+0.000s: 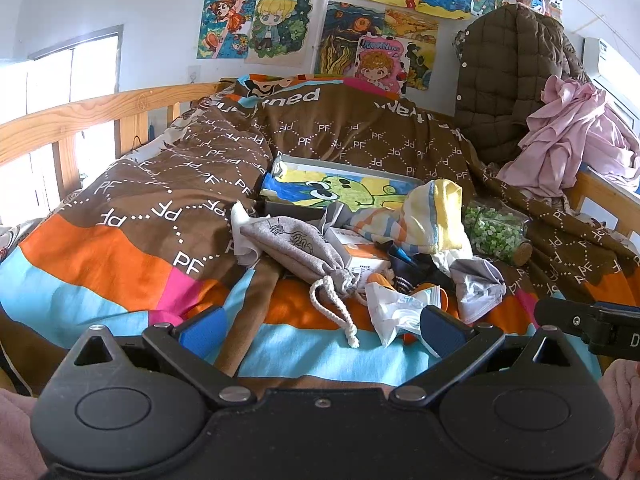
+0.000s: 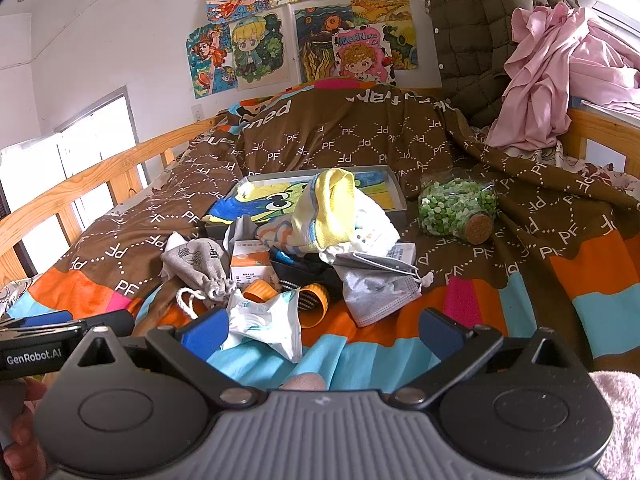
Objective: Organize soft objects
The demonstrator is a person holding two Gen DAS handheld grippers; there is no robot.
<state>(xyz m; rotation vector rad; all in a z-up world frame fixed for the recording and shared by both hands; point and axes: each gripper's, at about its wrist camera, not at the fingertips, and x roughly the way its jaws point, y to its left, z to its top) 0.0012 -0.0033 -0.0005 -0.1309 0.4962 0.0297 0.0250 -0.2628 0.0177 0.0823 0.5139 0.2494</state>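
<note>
Bed point(image 1: 100, 292) holds a clutter pile; both tools, left point(image 1: 320, 330) and right point(image 2: 320, 330), hover spread apart and empty. Likely pre-grasp; next move: reach for pouch point(image 1: 296, 248) or mask point(image 2: 376, 288).

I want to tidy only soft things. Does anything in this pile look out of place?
Yes. A glass jar of green bits lies on its side on the blanket, and a small orange-white box sits among the cloths. Both look hard.

Grey drawstring pouch point(image 1: 296, 246) lying flat, striped yellow cloth point(image 1: 424, 216) heaped beside, crumpled grey mask point(image 2: 376, 292) nearest
</note>
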